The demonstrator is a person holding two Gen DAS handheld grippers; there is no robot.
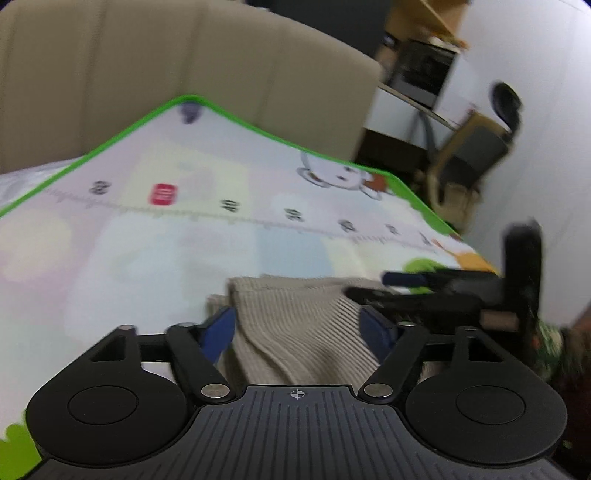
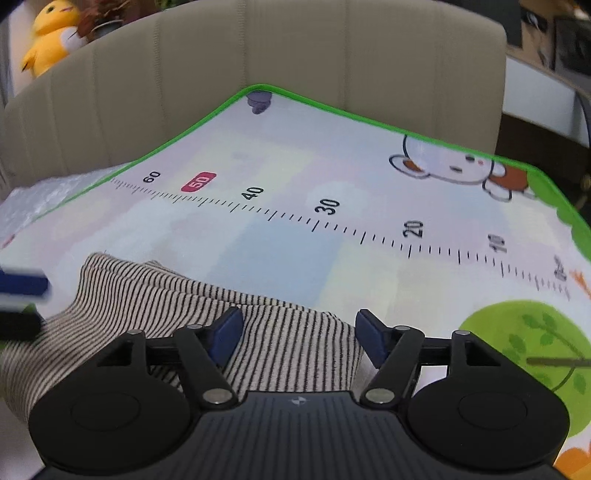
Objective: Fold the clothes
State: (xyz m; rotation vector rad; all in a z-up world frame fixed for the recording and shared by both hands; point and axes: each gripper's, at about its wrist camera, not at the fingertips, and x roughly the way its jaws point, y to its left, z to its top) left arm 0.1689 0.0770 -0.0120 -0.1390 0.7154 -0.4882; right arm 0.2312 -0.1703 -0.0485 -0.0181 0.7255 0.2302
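Note:
A beige garment with thin dark stripes (image 2: 288, 350) lies folded on a cartoon play mat (image 2: 295, 229) with a green edge and a printed ruler. In the left wrist view the same garment (image 1: 295, 325) shows blurred, between the blue fingers. My left gripper (image 1: 299, 328) is open over the cloth, its jaws wide apart. My right gripper (image 2: 299, 336) is open above the garment's right end. The right gripper shows at the right of the left wrist view (image 1: 443, 291). A blurred blue finger of the left gripper (image 2: 22, 284) shows at the left edge of the right wrist view.
A beige padded headboard (image 2: 295, 55) stands behind the mat. A yellow plush toy (image 2: 51, 33) sits behind it at upper left. In the left wrist view a desk with a dark box (image 1: 424, 74) and a chair (image 1: 476, 155) stand at the right.

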